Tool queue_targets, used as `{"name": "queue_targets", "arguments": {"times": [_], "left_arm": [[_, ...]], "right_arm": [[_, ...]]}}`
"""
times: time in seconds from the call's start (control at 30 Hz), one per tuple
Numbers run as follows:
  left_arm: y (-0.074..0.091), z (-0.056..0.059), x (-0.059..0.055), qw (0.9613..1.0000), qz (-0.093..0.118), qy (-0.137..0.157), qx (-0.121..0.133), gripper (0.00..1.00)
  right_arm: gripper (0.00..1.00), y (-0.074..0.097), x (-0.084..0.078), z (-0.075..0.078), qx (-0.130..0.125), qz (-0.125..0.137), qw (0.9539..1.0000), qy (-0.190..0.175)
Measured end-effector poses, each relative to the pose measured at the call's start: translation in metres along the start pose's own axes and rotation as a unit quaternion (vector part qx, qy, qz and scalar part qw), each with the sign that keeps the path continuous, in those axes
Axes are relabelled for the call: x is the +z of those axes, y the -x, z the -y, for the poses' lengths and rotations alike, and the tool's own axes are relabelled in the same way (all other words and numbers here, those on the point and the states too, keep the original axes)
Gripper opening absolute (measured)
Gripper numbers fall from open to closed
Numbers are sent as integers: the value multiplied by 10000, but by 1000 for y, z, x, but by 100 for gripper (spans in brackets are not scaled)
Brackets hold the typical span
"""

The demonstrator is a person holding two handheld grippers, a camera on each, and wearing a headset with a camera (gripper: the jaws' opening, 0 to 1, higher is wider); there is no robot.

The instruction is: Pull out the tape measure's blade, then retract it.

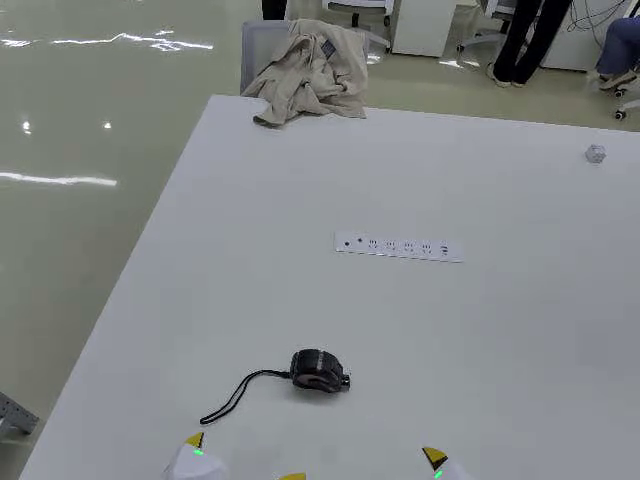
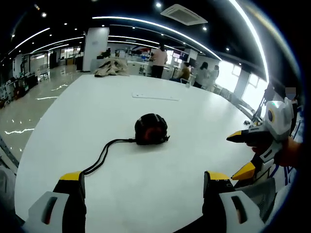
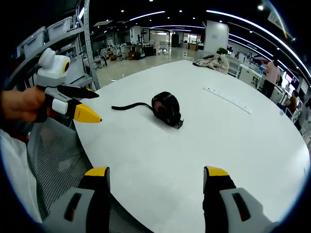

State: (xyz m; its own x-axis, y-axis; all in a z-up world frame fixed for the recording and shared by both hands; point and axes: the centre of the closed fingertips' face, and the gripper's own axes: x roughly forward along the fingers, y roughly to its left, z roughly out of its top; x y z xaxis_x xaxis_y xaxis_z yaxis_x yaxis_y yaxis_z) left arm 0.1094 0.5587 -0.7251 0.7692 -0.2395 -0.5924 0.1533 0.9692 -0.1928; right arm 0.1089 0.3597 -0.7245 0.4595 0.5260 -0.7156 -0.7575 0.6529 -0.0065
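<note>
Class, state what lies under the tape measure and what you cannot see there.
The tape measure rests on the white table, its black strap trailing beside it. The patch of tabletop beneath its case is covered.

A white power strip (image 1: 398, 246) lies flat near the middle of the white counter (image 1: 230, 300), with its sockets in 1 row. Far beyond the strip, at the counter's far edge, a crumpled beige jacket (image 1: 310, 72) lies in a heap. It rests partly against the back of a grey chair (image 1: 256, 45) just behind it. Right of the strip and further back, well apart from it, sits 1 small clear object (image 1: 596, 153), too small to identify. Left of the strip, past the counter's edge, the glossy pale floor (image 1: 70, 220) reflects ceiling lights. Far beyond the strip, a person's dark-trousered legs (image 1: 525, 35) stand on that floor.
</note>
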Motion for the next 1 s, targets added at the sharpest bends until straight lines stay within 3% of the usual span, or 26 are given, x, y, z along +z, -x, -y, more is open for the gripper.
{"name": "queue_targets", "arguments": {"times": [0.27, 0.43, 0.8, 1.0], "left_arm": [[11, 1, 3, 9999, -32, -21, -123, 100], [20, 7, 3, 9995, -35, 219, -204, 100], [45, 4, -5, 9989, -89, 459, -107, 100], [59, 4, -4, 9986, -84, 509, -82, 100]], "right_arm": [[83, 20, -1, 3, -47, 0, 10000, -15], [84, 31, -2, 5, -57, -29, 10000, -64], [90, 53, 5, 0, 39, 47, 9983, -572], [93, 65, 7, -3, 44, 105, 9977, -666]]}}
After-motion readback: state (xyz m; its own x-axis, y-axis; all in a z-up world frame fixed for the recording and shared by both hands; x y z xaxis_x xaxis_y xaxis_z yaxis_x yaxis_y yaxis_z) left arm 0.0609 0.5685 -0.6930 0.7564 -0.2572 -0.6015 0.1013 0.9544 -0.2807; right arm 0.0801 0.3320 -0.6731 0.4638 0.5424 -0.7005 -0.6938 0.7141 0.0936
